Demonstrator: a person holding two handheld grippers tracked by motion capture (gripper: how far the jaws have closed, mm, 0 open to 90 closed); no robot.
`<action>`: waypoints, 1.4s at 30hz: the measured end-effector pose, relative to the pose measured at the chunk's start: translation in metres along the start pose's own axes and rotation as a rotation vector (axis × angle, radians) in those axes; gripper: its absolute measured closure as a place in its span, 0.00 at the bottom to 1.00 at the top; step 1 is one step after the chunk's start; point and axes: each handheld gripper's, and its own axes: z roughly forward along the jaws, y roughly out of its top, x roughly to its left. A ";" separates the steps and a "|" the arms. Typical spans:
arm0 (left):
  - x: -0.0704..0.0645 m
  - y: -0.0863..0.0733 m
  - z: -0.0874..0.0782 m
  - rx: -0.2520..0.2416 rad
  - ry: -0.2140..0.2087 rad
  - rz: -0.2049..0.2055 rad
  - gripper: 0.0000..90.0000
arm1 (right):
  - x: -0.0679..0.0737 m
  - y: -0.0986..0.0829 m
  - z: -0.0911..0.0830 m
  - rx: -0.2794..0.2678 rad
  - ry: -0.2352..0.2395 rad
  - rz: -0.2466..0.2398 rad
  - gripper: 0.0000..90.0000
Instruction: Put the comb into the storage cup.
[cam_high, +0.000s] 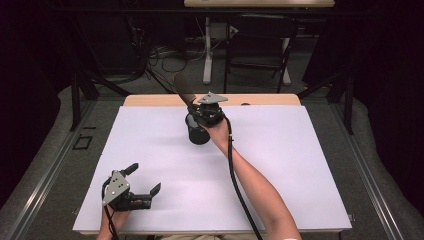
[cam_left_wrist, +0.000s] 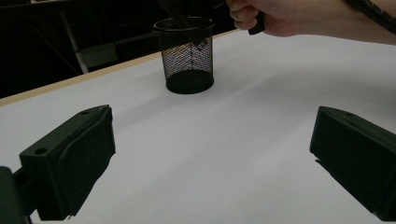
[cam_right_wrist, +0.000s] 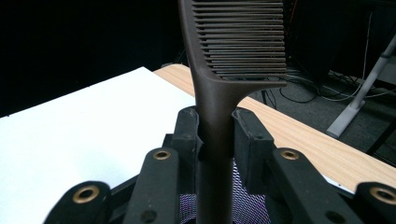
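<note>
High view, comb (cam_high: 183, 88) handle in mesh cup (cam_high: 197, 132), clamped by right hand-held gripper (cam_high: 207, 114)

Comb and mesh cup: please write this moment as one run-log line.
right gripper: shut on comb | comb: handle in mesh cup | left gripper: open, apart, on white table

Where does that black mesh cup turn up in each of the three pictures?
High view: the mesh cup stands upper middle, under the right tool.
Left gripper view: top centre, on the white table.
Right gripper view: a patch of mesh at the bottom, behind the jaws.
Shared landmark: the brown comb held over it.
</note>
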 end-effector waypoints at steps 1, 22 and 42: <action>0.000 0.000 0.000 0.000 0.000 0.000 0.00 | 0.000 0.000 0.000 0.001 0.001 0.000 0.81; 0.000 0.000 0.000 -0.003 0.003 0.000 0.00 | -0.001 -0.009 0.000 0.033 0.001 0.004 0.80; -0.001 0.000 0.001 -0.002 -0.004 0.000 0.00 | 0.001 -0.010 -0.026 0.138 -0.015 0.038 0.32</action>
